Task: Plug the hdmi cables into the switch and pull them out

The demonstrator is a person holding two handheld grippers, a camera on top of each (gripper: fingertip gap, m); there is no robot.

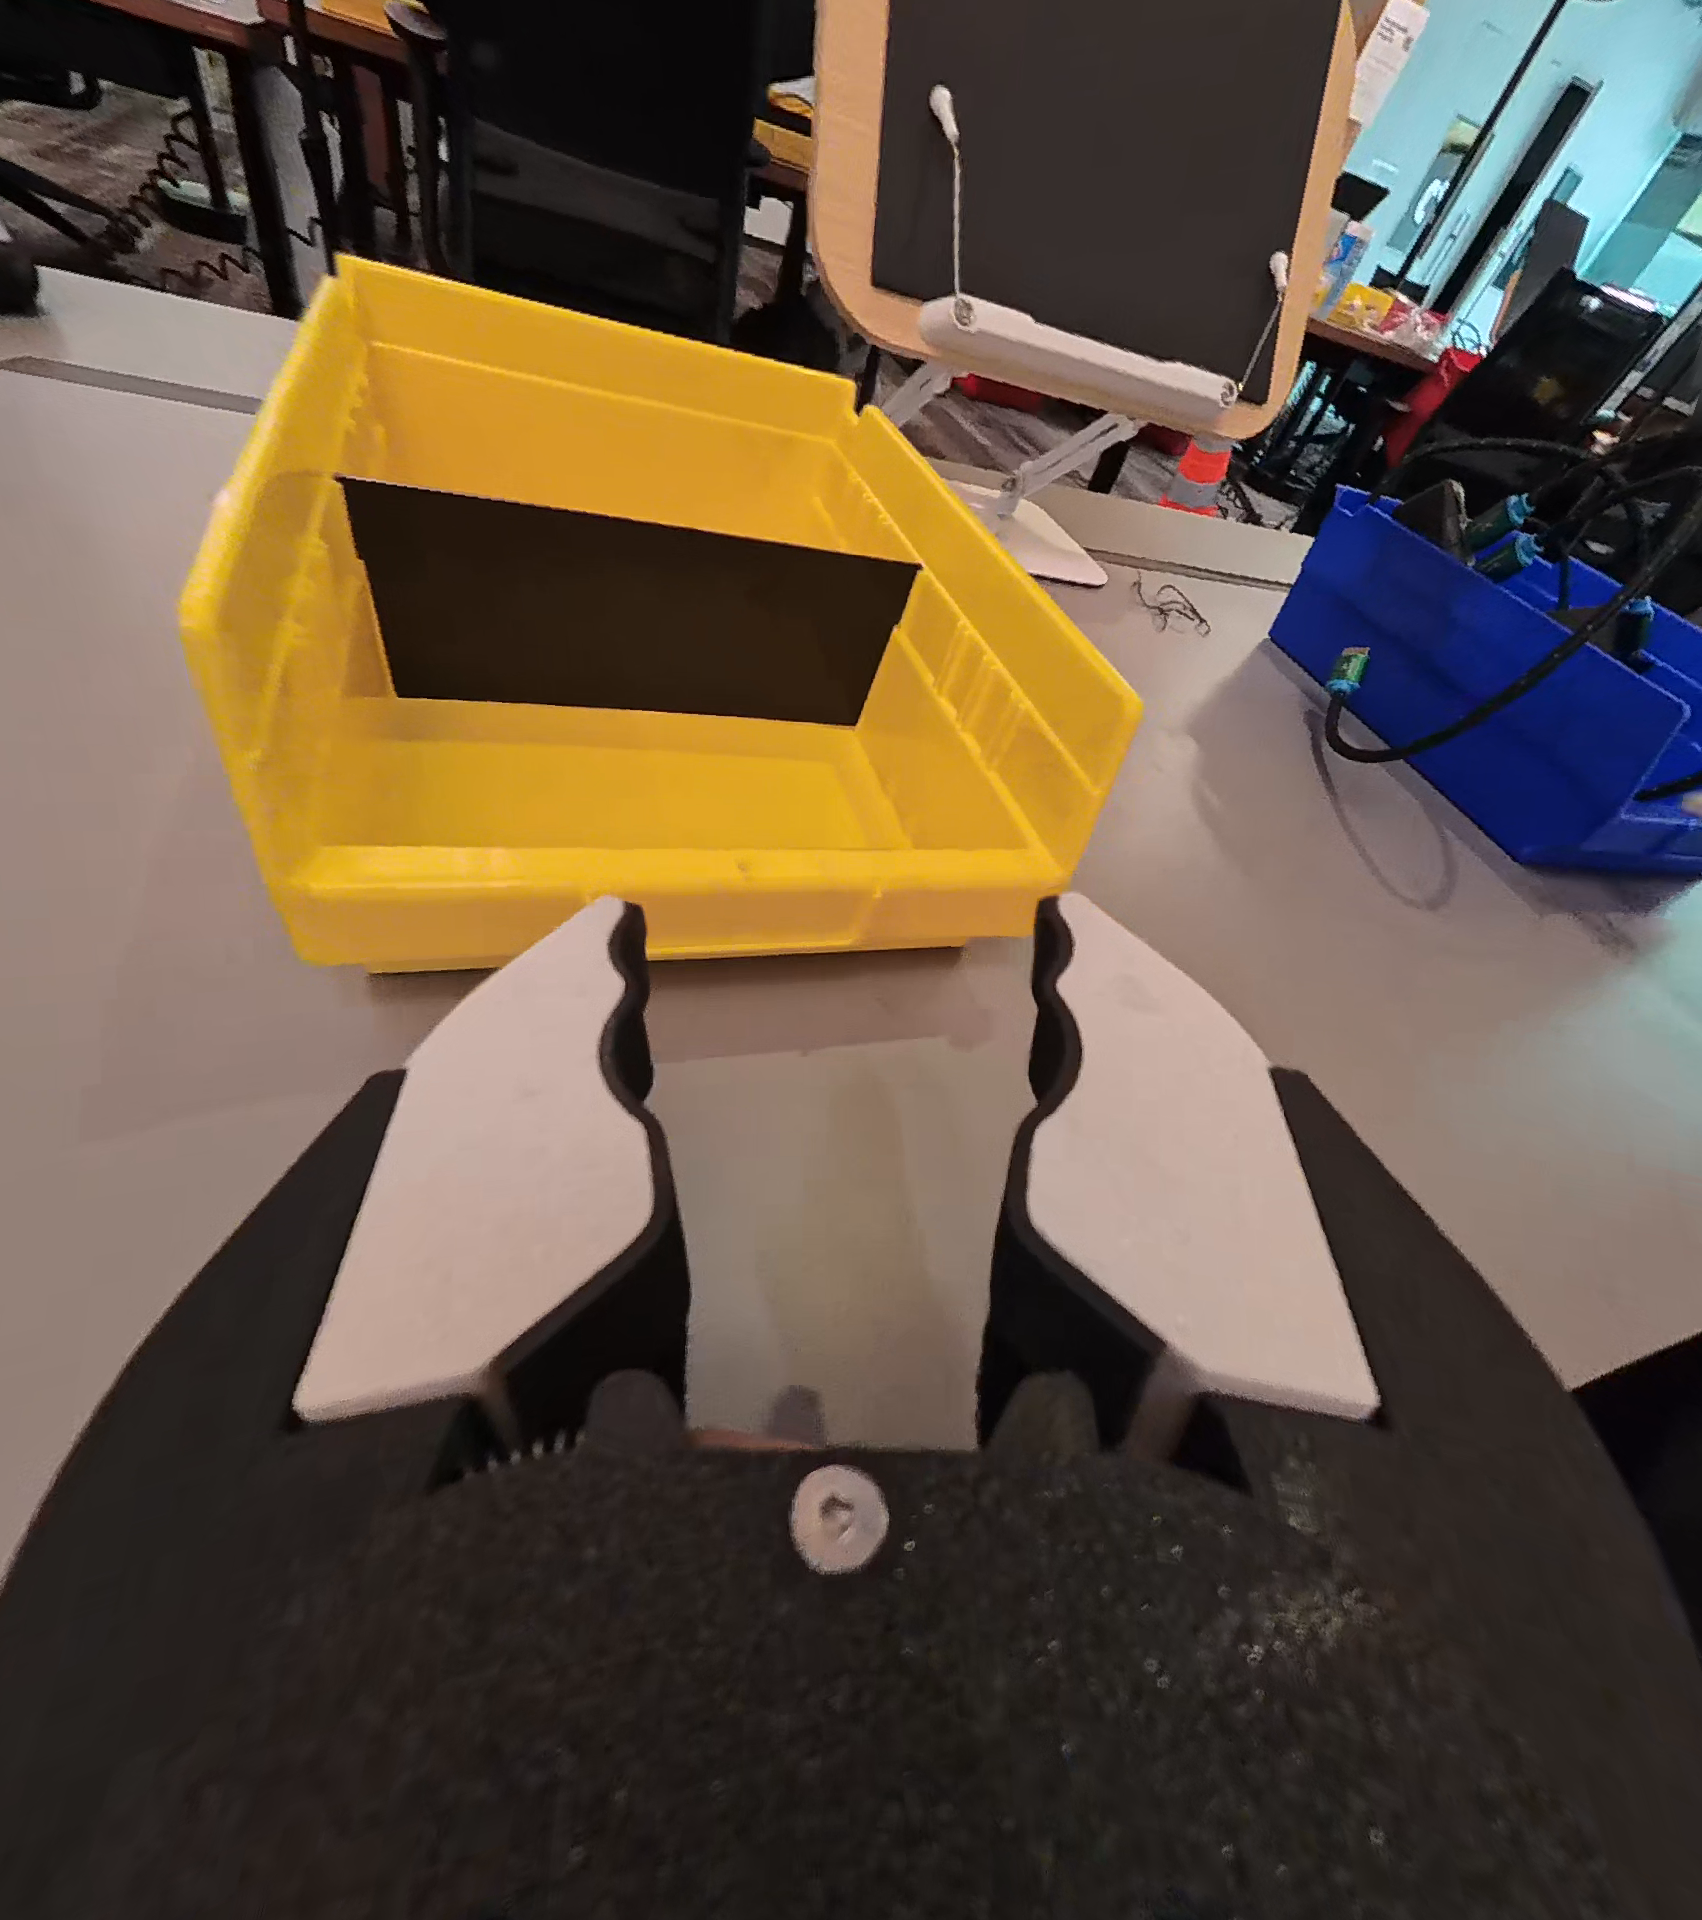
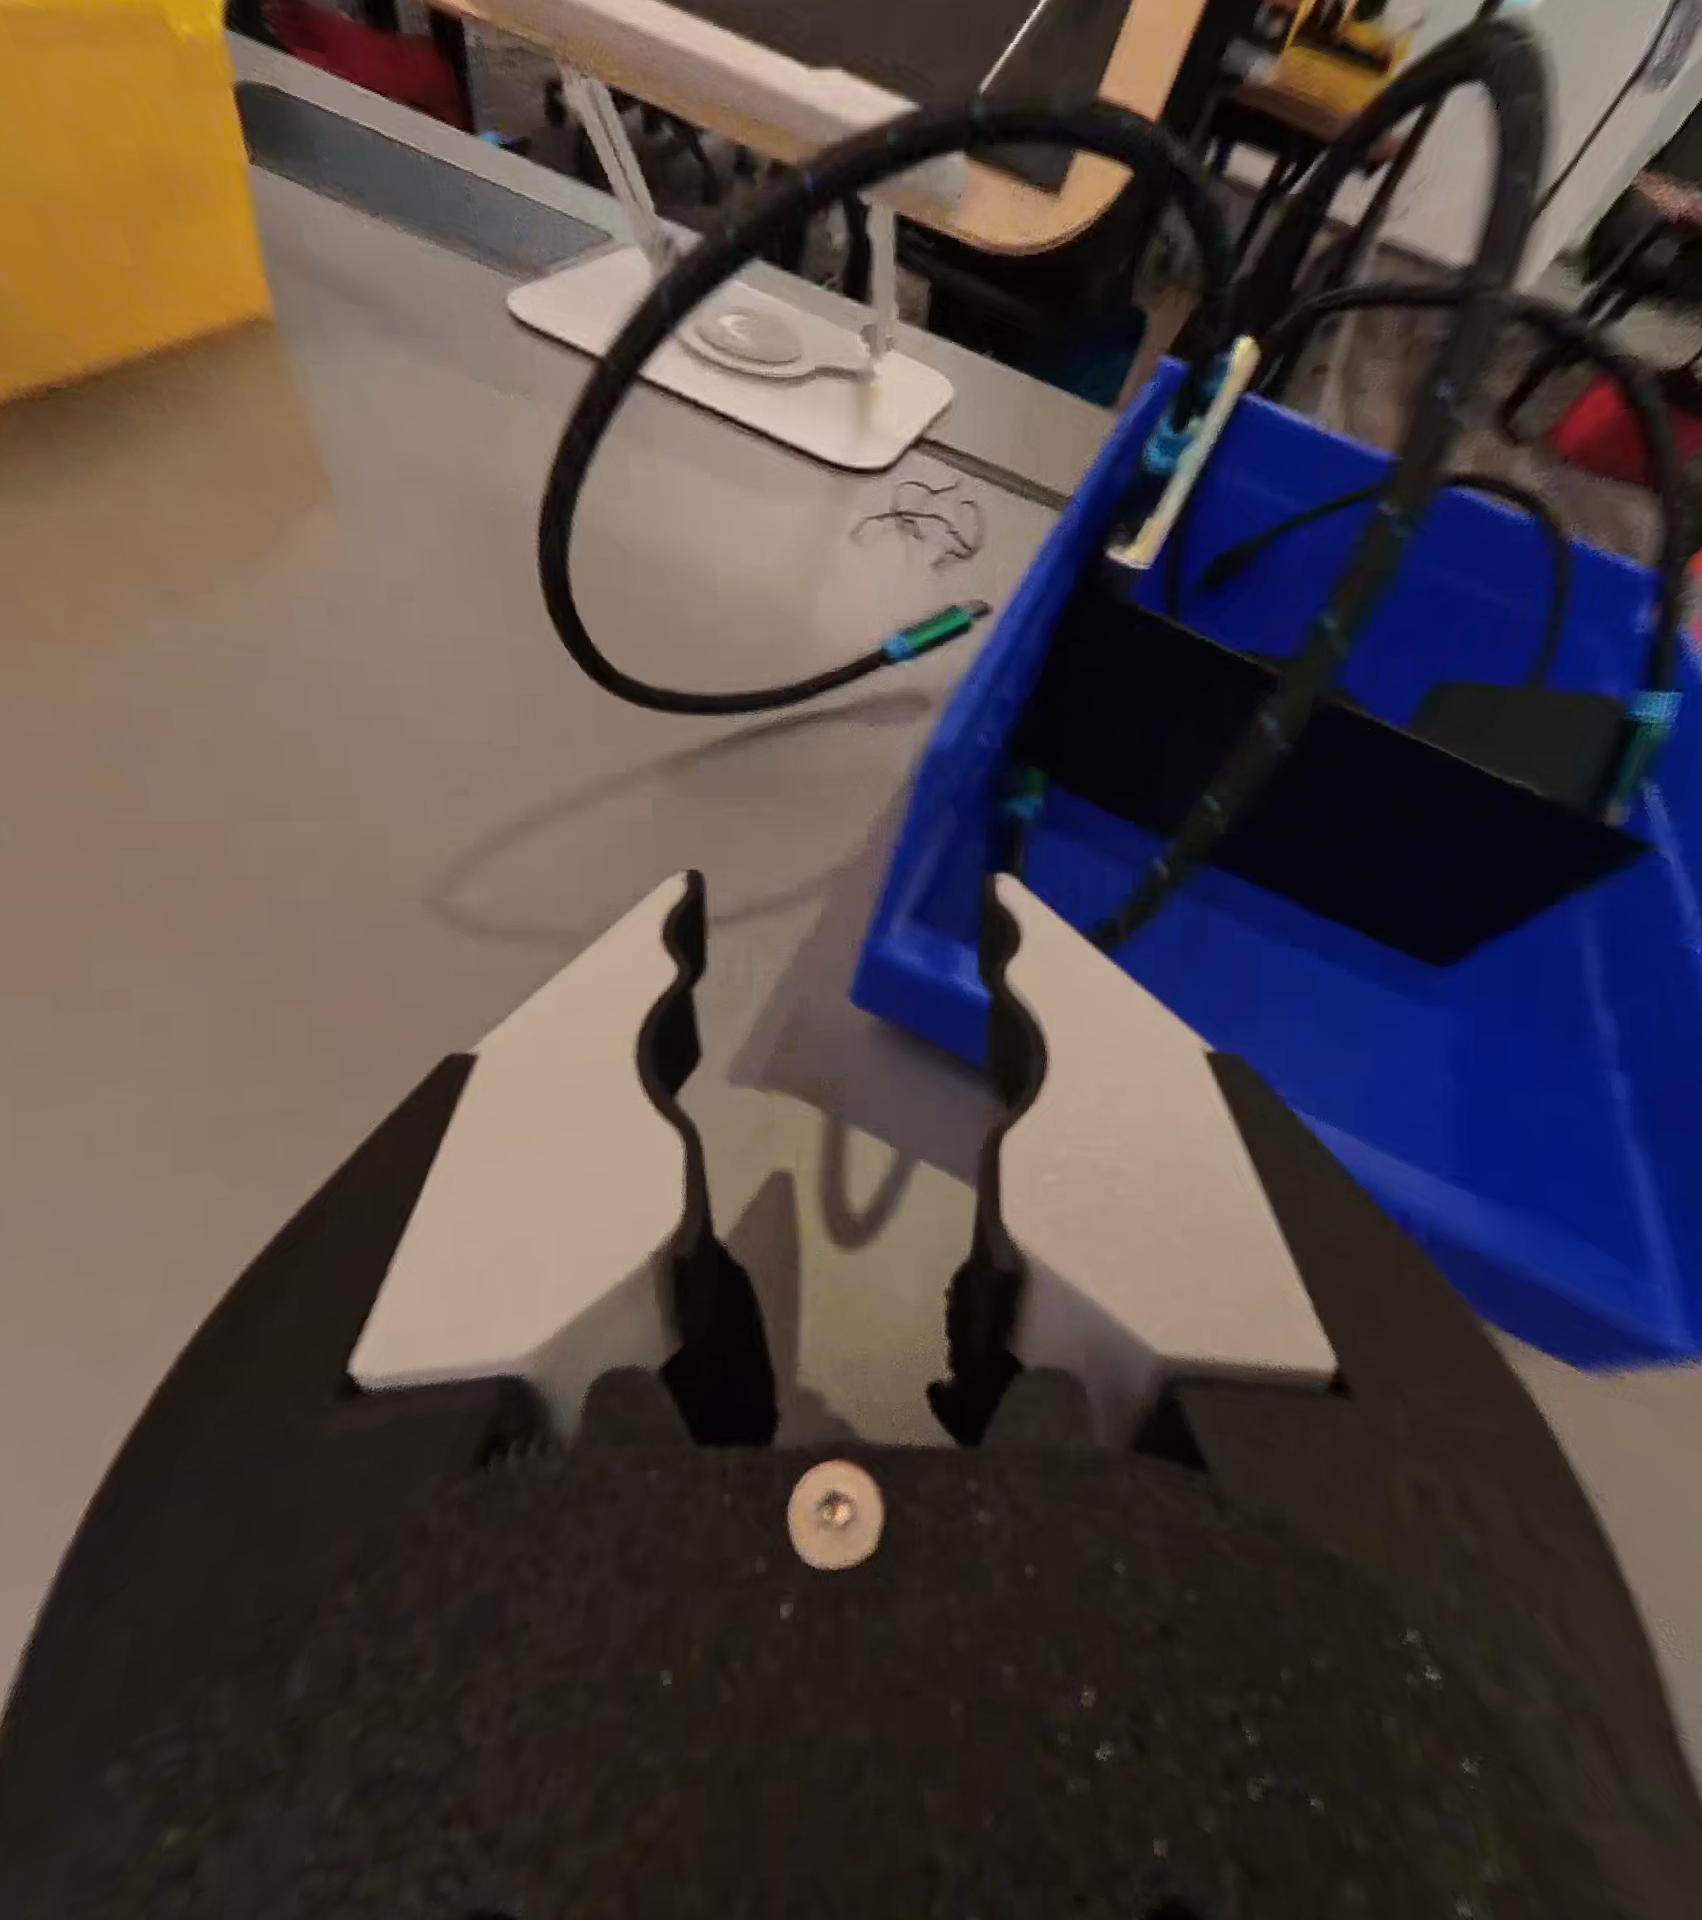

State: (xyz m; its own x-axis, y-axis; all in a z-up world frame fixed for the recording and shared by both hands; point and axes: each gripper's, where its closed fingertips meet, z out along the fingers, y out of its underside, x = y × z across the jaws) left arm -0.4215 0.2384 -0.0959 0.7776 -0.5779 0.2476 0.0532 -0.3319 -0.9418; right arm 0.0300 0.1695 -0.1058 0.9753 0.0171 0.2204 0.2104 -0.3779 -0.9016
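- Left tongs [image 1: 839,935] are spread apart, grasping nothing, above the grey worktop [image 1: 1346,1091].
- Right tongs [image 2: 845,914] likewise gape, empty.
- Just ahead of the left tongs sits a yellow bin [image 1: 618,894].
- To the right, black HDMI cables [image 2: 608,416] loop out of a blue bin [image 2: 1449,1143]; one green-tipped plug [image 2: 935,631] hangs beside it.

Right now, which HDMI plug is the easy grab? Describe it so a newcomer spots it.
Find the blue bin on the grey table. One black braided cable arcs out over its left wall. The plug at its end has a green metallic shell and hangs outside the bin; the other plugs sit inside.
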